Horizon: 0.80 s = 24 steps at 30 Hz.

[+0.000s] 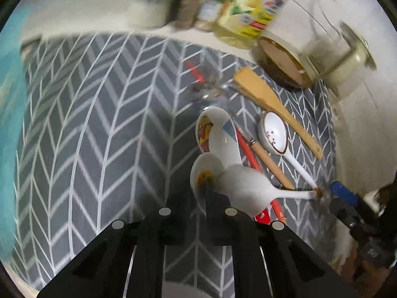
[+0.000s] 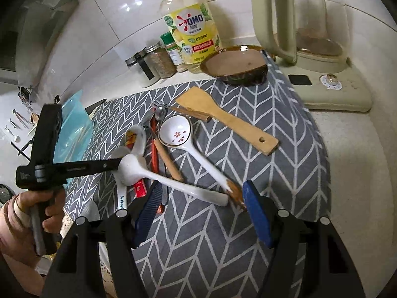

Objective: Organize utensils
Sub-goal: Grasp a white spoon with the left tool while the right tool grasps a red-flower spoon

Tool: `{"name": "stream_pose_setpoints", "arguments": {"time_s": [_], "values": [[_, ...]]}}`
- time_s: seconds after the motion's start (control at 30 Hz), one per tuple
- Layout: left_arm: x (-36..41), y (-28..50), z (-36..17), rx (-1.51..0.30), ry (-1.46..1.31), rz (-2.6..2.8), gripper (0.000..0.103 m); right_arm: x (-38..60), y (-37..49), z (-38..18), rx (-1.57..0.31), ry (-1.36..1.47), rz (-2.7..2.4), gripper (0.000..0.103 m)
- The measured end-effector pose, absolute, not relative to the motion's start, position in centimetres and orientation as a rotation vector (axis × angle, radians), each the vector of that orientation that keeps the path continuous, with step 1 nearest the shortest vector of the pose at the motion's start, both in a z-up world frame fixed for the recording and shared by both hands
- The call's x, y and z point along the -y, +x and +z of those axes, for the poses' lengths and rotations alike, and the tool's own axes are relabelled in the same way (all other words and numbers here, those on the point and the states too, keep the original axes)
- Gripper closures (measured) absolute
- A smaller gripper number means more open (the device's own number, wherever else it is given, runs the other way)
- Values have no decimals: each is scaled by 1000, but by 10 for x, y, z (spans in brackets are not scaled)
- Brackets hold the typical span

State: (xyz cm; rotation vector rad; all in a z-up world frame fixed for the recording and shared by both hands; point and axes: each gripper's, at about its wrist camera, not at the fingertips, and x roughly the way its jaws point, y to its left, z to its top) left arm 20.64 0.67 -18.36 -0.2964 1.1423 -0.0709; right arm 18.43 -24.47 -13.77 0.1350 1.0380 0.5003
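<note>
Utensils are heaped mid-way down the grey chevron mat [image 2: 285,114], just in front of the brown bowl [image 2: 235,65]. Left gripper [image 1: 211,193] looks clamped on a white ladle's [image 2: 139,168] bowl. Right gripper [image 2: 201,211] hangs jaws apart around the flowered spoon's [image 2: 173,130] handle tip. Looks like sorting's just starting; next, lift the ladle clear without dragging neighbours.

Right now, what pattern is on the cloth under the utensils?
Grey cloth with white herringbone lines, clearest in the right wrist view.
</note>
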Motion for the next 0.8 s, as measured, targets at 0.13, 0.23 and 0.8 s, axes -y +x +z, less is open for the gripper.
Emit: {"name": "stream_pose_setpoints", "arguments": {"time_s": [0.13, 0.23, 0.8], "values": [[-9, 208, -174, -1141, -333, -98, 96, 236, 187, -136, -1012, 129, 536, 38], [-16, 200, -159, -1106, -295, -109, 97, 224, 198, -133, -978, 133, 628, 52], [-51, 165, -93, -989, -367, -75, 97, 157, 277, -168, -950, -165, 754, 96]]}}
